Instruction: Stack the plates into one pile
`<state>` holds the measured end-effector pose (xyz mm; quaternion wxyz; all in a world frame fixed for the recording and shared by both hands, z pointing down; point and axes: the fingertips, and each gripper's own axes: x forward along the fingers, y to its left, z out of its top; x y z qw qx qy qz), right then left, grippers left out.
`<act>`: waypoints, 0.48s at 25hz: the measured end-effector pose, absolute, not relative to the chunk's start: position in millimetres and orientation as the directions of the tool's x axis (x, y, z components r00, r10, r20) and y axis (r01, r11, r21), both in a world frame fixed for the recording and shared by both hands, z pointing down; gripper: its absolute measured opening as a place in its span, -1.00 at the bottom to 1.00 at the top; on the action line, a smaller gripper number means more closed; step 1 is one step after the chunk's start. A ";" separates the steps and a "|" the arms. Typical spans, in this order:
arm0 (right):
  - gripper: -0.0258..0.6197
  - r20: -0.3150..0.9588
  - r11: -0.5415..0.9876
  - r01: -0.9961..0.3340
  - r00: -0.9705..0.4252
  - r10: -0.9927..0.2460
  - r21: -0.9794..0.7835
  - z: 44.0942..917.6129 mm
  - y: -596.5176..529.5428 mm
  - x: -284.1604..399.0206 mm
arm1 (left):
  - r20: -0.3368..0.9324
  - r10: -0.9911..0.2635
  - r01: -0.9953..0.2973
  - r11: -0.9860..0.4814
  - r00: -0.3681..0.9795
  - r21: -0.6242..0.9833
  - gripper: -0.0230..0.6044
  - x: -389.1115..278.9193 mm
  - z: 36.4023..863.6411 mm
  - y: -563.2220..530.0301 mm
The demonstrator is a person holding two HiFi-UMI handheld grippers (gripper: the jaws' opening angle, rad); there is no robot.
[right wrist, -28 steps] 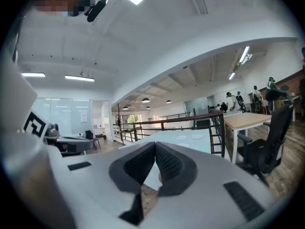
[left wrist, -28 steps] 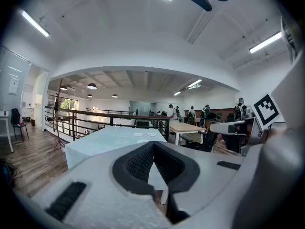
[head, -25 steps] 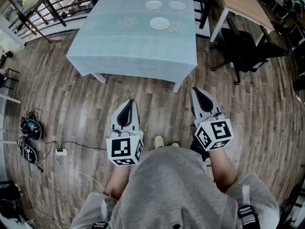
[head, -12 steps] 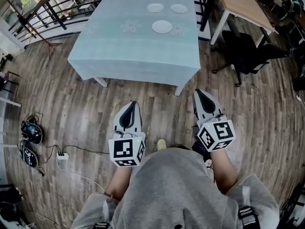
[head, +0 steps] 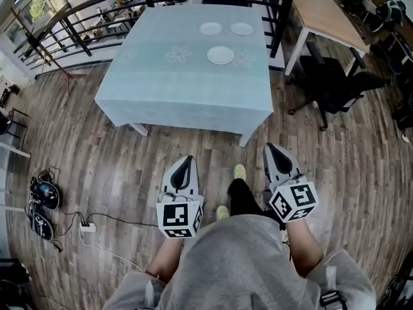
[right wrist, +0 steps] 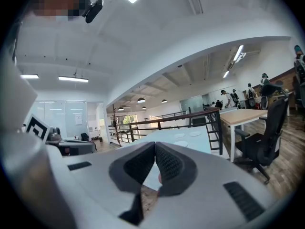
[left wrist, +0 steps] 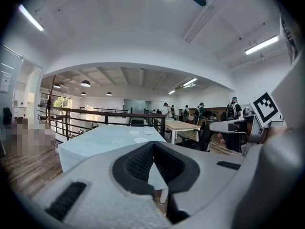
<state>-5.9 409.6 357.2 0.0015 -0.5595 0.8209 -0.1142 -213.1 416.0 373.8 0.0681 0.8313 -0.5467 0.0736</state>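
Both the left claw (head: 186,161) and right claw (head: 271,148) are closed and empty, well short of the bench (head: 168,89); reaching its far-side plates (head: 221,55) unopened risks shoving them around.

Grey-brown wood-plank floor (head: 97,147) is running thru the whole rm, w/ a pale-blue-clothed table (head: 168,89) standing in the middle and a black railing (head: 77,21) running behind and left of it. A wood-top desk (head: 329,8) w/ white legs and a black office chair (head: 339,79) are sitting to the table's right, and a power strip (head: 85,227) w/ cables is lying on the floor at left. Overhead, strip lights (left wrist: 261,45) and pendant lamps (left wrist: 86,83) are glowing under a white arched ceiling (left wrist: 143,51).
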 end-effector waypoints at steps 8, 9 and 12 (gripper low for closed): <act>-0.84 0.116 0.382 -0.908 -0.404 -0.907 -0.174 360.0 364.3 -8.5 | 0.195 -0.906 -0.925 -0.378 0.375 0.023 -0.87 -211.9 373.3 371.8; -0.84 0.117 0.384 -0.907 -0.406 -0.906 -0.173 360.9 356.7 -8.6 | 0.196 -0.906 -0.925 -0.379 0.376 0.023 -0.87 -210.4 373.4 364.0; -0.84 0.117 0.390 -0.905 -0.411 -0.904 -0.168 365.0 331.6 -6.4 | 0.198 -0.903 -0.922 -0.386 0.382 0.020 -0.87 -203.7 375.5 339.7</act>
